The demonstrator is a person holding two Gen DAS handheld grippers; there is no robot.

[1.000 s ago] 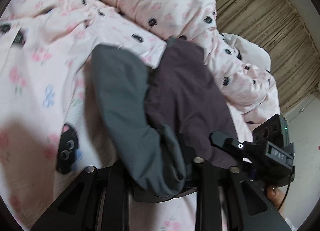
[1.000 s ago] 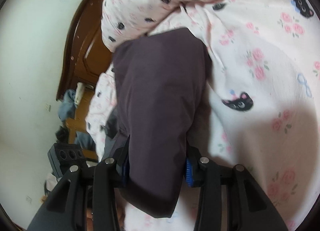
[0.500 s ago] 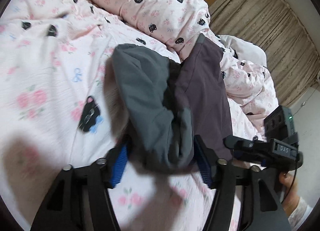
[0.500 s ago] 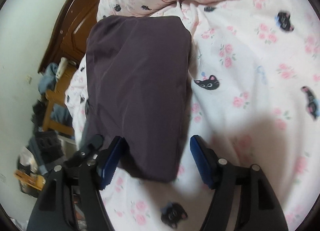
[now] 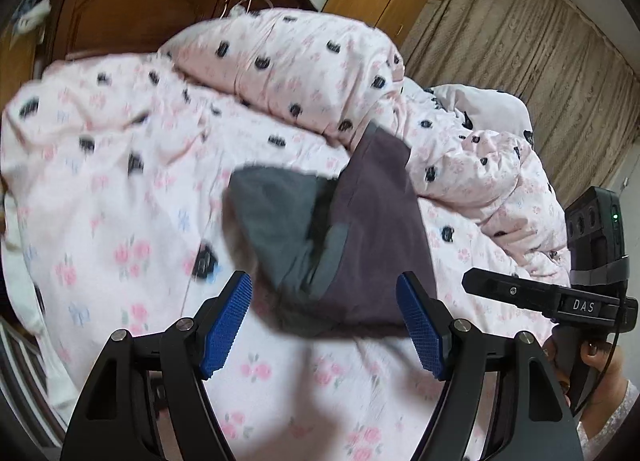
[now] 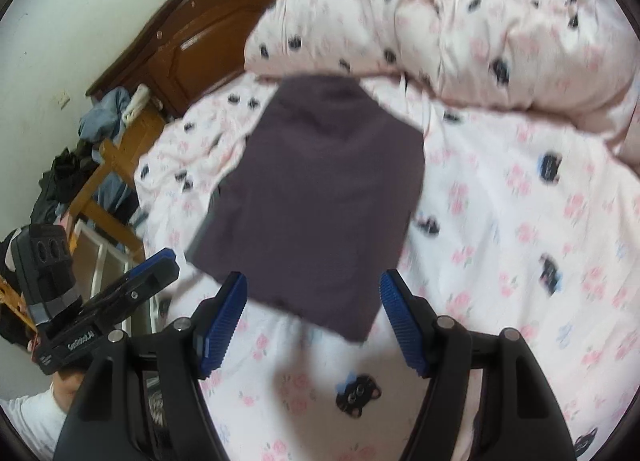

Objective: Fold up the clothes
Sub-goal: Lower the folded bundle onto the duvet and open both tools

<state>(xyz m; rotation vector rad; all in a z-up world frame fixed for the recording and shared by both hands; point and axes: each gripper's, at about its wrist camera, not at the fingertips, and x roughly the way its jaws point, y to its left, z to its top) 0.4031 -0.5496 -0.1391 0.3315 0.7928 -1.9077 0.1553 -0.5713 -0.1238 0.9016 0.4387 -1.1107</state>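
The garment (image 5: 368,245), a dark purple piece with a grey lining showing on its left side, lay on the bed (image 5: 120,221) as a compact rectangle, its far edge near the heaped duvet (image 5: 288,73). The left claw (image 5: 326,321) stood wide and empty just short of the near hem; the right claw (image 6: 312,321) was likewise wide and held nothing. The cloth appeared soft, light and limp, liable to sag and slip out of its layers if lifted by one corner; a hold at the near hem corners, pinching all layers together, was judged soundest. Open sheet lay to the right of the garment in the right wrist view, while the bed's edge and a cluttered wooden chair (image 6: 108,149) sat close on the left.
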